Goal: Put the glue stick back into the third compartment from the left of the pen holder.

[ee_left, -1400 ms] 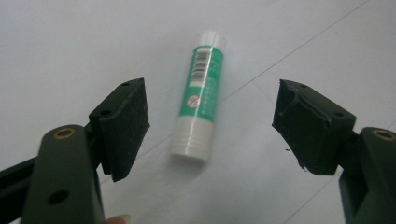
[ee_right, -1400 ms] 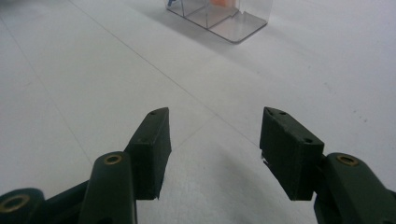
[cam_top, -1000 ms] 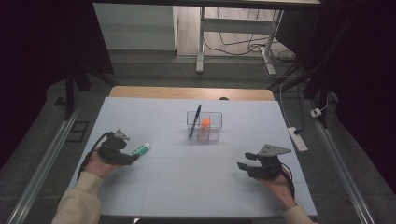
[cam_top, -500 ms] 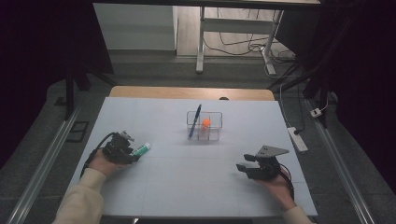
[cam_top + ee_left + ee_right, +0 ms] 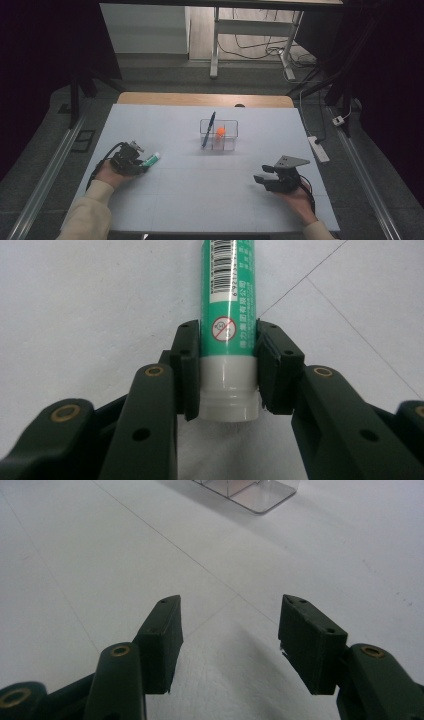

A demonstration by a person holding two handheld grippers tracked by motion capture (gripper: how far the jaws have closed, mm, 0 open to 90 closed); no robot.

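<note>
At lower left of the high view, left hand-held gripper jaws have just been closing, pads now clamped on the green tube, lying flat on the tabletop. Lift not yet done; clear organizer at centre probably the destination. Right hand-held gripper gapes empty.

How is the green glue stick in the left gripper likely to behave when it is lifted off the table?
The green glue stick looks rigid and round, so it would probably roll if released. Its glossy surface may slip between the left gripper pads, which have just been closing on it.
</note>
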